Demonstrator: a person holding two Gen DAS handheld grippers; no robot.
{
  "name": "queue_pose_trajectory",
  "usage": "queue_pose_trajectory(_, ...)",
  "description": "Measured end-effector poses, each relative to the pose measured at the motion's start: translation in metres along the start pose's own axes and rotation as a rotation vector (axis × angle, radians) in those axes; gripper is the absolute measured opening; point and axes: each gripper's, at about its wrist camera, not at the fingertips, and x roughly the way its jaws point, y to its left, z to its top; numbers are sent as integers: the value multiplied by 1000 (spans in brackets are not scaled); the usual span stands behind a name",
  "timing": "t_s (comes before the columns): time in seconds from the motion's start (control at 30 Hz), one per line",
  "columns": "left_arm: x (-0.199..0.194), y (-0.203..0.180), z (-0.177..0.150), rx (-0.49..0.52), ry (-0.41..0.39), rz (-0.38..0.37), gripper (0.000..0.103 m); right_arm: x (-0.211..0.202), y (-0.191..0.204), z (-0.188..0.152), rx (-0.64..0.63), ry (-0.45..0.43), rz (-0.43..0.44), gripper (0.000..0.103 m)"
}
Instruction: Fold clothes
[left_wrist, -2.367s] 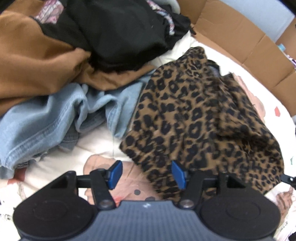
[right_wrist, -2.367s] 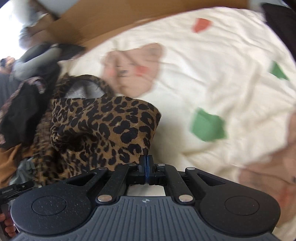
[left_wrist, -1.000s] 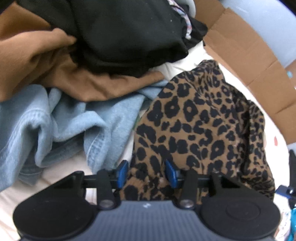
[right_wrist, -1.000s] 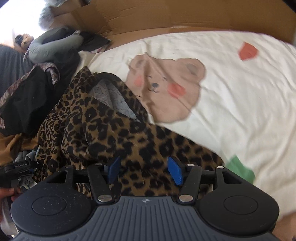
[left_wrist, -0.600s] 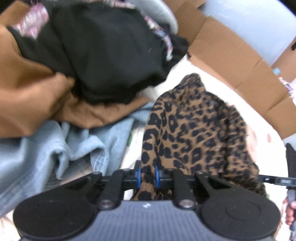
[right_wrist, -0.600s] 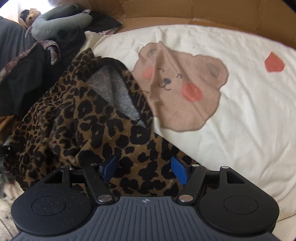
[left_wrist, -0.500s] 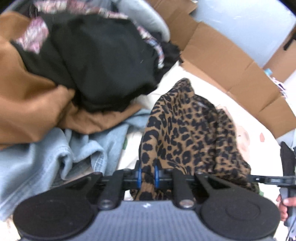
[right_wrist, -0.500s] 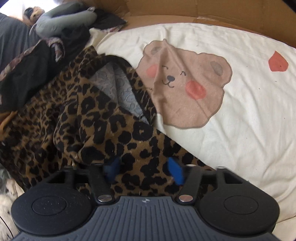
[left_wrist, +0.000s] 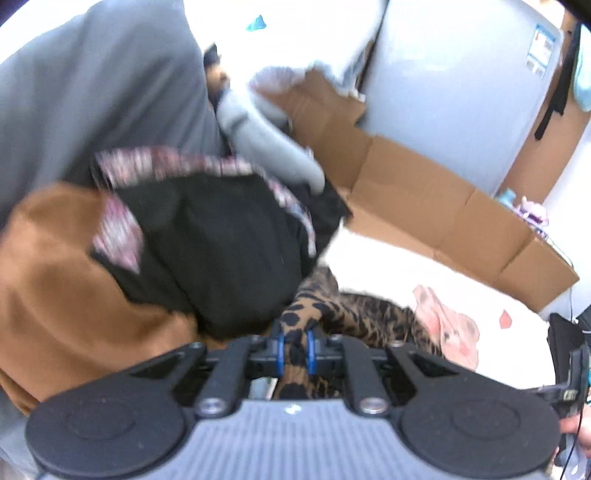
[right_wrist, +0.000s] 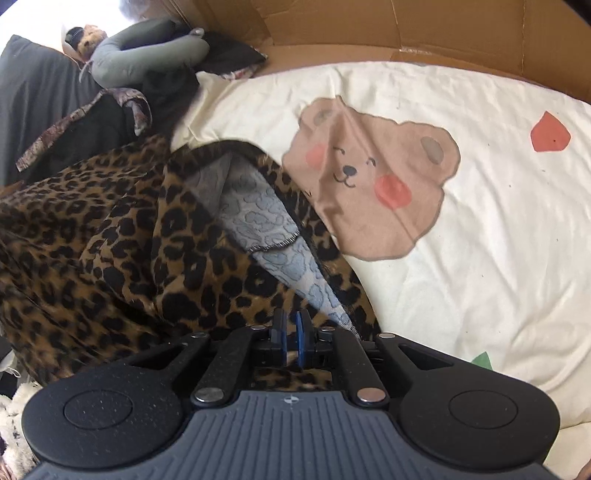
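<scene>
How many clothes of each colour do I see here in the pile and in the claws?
Leopard print garment, held by the left claw and the right claw: 1
Black garment with patterned trim: 1
Brown garment: 1
Total: 3

Both wrist views look forward, close over the shared leopard-print garment (left_wrist: 364, 314); left seems blurred.

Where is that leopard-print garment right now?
The leopard-print garment is pinched in both the left gripper and right gripper, draped over the bear-print sheet beside the black garment.
</scene>
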Motion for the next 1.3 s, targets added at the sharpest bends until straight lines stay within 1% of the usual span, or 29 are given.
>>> queue_pose_trajectory(0.1,-17,0,26,38,-41,16,12,-2,2,0,8,-10,16,10)
queue_pose_trajectory(0.17,-21,-1,42,58,-60,24,12,-3,5,-2,10,-15,30,10)
queue_pose_trajectory(0.37,-33,-19,71,111,-103,0,12,-5,14,1,5,-23,59,13)
queue_pose_trajectory(0.47,-38,-29,86,137,-125,-13,12,-11,13,1,15,-36,67,15)
queue_pose_trajectory(0.53,-42,-35,96,155,-139,-22,12,-13,13,1,22,-45,74,20)
queue_pose_trajectory(0.57,-44,-38,101,164,-146,-26,12,-14,12,1,25,-48,77,25)
queue_pose_trajectory(0.6,-47,-41,98,171,-142,-32,12,-14,12,1,28,-52,80,27)
queue_pose_trajectory(0.73,-54,-42,70,184,-94,-58,12,-11,15,2,30,-50,90,27)
queue_pose_trajectory(0.8,-57,-40,49,174,-53,-71,12,-9,17,2,28,-47,95,27)
queue_pose_trajectory(0.93,-59,-39,-4,183,58,-92,12,-5,21,4,20,-42,106,27)
queue_pose_trajectory(1.03,-60,-33,-43,170,136,-103,12,-2,26,7,21,-40,119,29)
queue_pose_trajectory(1.13,-58,-27,-75,140,197,-114,12,1,35,11,13,-38,137,34)
queue_pose_trajectory(1.17,-57,-26,-84,138,212,-119,12,2,38,13,7,-37,144,41)
queue_pose_trajectory(1.2,-57,-27,-92,141,225,-121,12,2,42,14,2,-36,151,44)
queue_pose_trajectory(1.3,-55,-31,-115,146,265,-141,12,3,56,20,-22,-36,176,45)
